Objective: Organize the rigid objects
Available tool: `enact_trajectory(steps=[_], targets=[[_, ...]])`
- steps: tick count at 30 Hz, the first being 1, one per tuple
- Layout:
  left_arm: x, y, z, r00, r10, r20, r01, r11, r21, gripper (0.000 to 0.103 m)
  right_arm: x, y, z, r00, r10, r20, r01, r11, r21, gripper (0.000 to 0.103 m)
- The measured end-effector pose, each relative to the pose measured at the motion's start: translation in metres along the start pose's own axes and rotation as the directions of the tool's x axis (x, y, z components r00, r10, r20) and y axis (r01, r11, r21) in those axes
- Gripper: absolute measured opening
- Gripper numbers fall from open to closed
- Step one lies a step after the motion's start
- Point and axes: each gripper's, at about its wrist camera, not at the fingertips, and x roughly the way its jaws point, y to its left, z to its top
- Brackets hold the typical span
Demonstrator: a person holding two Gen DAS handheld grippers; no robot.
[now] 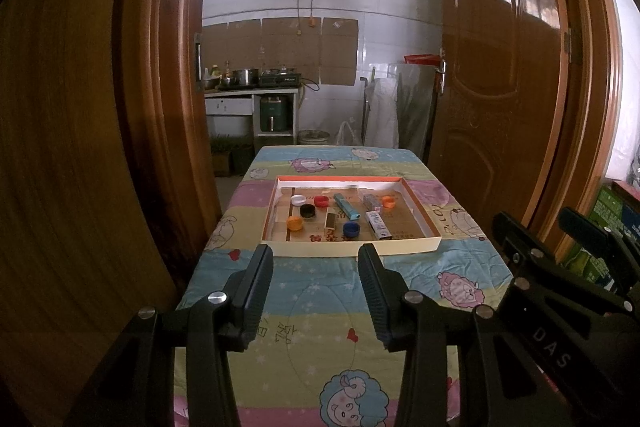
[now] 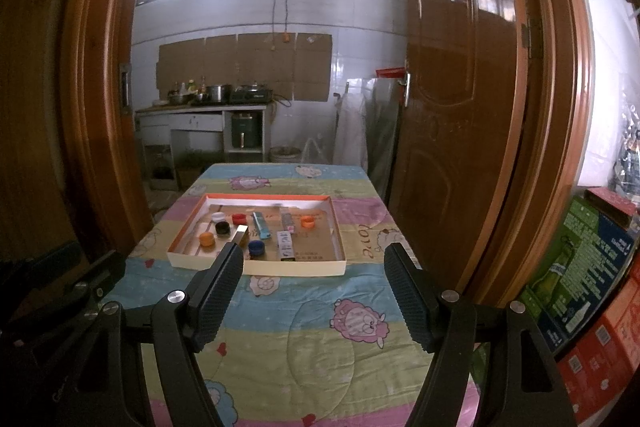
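Observation:
A shallow cardboard tray (image 1: 348, 249) (image 2: 256, 269) sits mid-table. Inside lie several bottle caps: white (image 1: 297, 200), black (image 1: 307, 211), red (image 1: 321, 201), orange (image 1: 295, 223), blue (image 1: 351, 229) and another orange (image 1: 388, 202). Small boxes lie among them: a teal one (image 1: 346, 207), a white one (image 1: 378, 225), a grey one (image 1: 371, 201) and a gold one (image 1: 330, 221). My left gripper (image 1: 316, 255) is open and empty, short of the tray's near edge. My right gripper (image 2: 314, 253) is open and empty, also in front of the tray. The right gripper body shows in the left wrist view (image 1: 568, 291).
The table wears a cartoon-sheep quilt (image 1: 320, 327). Wooden door frames stand at the left (image 1: 160, 87) and an open door at the right (image 1: 500, 87). Stacked cartons (image 2: 580, 275) sit right of the table. A kitchen counter (image 1: 252, 91) lies beyond.

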Motion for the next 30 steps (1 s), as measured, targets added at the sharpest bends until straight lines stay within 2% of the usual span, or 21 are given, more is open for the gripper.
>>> enact_trajectory(steps=[30], targets=[[-0.0002, 0.0026, -0.0006, 1.0, -0.004, 0.003, 0.004, 1.0, -0.005, 0.044, 0.0001, 0.001, -0.0003, 1.0, 0.002, 0.001, -0.002, 1.0, -0.001, 0.075]])
